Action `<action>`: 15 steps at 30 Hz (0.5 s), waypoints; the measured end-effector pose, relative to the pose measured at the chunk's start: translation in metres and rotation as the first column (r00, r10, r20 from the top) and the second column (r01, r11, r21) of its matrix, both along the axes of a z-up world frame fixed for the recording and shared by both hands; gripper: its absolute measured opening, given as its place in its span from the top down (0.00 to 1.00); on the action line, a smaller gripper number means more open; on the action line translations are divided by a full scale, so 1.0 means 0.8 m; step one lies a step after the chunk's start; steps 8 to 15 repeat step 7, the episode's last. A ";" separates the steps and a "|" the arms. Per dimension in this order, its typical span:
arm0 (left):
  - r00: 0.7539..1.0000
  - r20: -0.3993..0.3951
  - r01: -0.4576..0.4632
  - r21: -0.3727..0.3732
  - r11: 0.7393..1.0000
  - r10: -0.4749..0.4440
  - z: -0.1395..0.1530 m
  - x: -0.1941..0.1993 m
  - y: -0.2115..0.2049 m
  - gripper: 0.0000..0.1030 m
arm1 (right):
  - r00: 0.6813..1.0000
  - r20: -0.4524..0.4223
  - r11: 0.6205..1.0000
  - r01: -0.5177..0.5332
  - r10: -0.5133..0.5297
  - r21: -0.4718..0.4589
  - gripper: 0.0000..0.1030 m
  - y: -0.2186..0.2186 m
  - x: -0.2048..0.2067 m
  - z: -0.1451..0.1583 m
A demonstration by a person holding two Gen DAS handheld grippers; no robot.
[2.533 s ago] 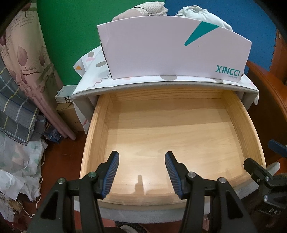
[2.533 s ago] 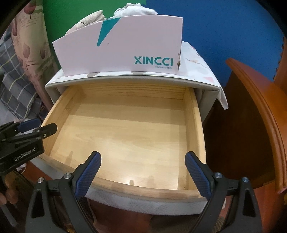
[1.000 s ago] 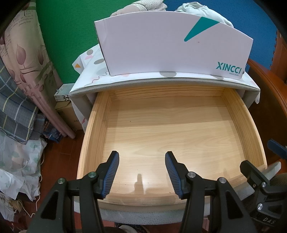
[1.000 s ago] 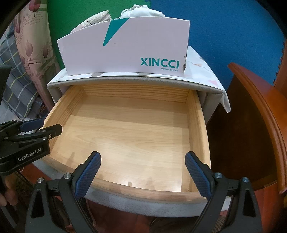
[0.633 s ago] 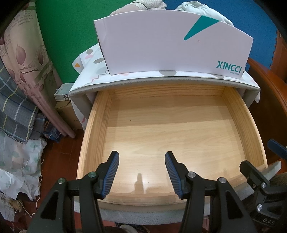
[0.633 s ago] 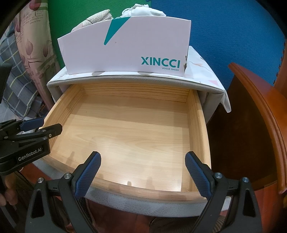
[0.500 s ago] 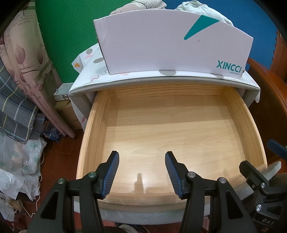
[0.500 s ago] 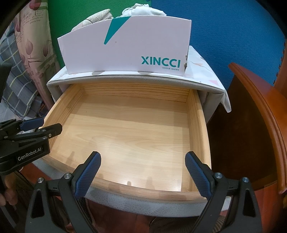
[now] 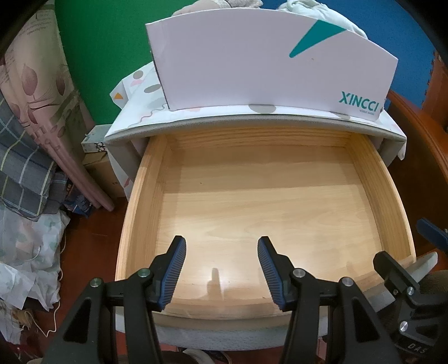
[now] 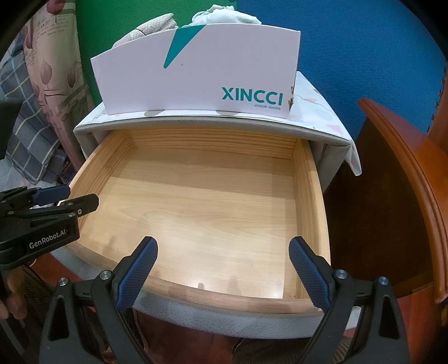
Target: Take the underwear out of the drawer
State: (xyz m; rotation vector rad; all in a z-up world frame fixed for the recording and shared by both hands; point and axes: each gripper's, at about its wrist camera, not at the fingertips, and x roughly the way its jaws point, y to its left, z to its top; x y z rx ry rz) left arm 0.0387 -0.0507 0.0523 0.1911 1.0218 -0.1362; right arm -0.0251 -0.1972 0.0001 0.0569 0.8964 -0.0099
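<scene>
Left wrist view: the underwear [image 9: 316, 11] (crumpled pale cloth, with a second patterned piece beside it) shows above the rim of the white XINCCI box [image 9: 266, 64], not in the drawer [image 9: 145, 201]. From my right wrist view the same cloth [image 10: 224, 16] heaps over the box's back edge. The box stands on the patterned cover [image 9: 134, 92] of the cabinet top, directly behind the pulled-out drawer. The drawer's pale wooden floor lies bare from wall to wall. My left gripper [image 9: 221, 260] hangs over the drawer's near edge, its blue pads [image 9: 175, 266] held partly apart with nothing between them. My right gripper [image 10: 221, 268] hangs over the same edge further to the right, its pads [image 10: 140, 268] spread wide, likewise gripping nothing. Outward: a green and blue backdrop behind, folded checked fabric [image 9: 19, 173] at left, reddish wooden furniture [image 10: 406, 182] at right.
</scene>
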 end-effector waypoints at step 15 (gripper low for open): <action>1.000 0.013 0.014 0.016 1.000 -0.015 0.000 -0.001 -0.005 0.47 | 1.000 -0.003 1.000 -0.004 0.004 -0.002 0.10 0.002 0.000 0.000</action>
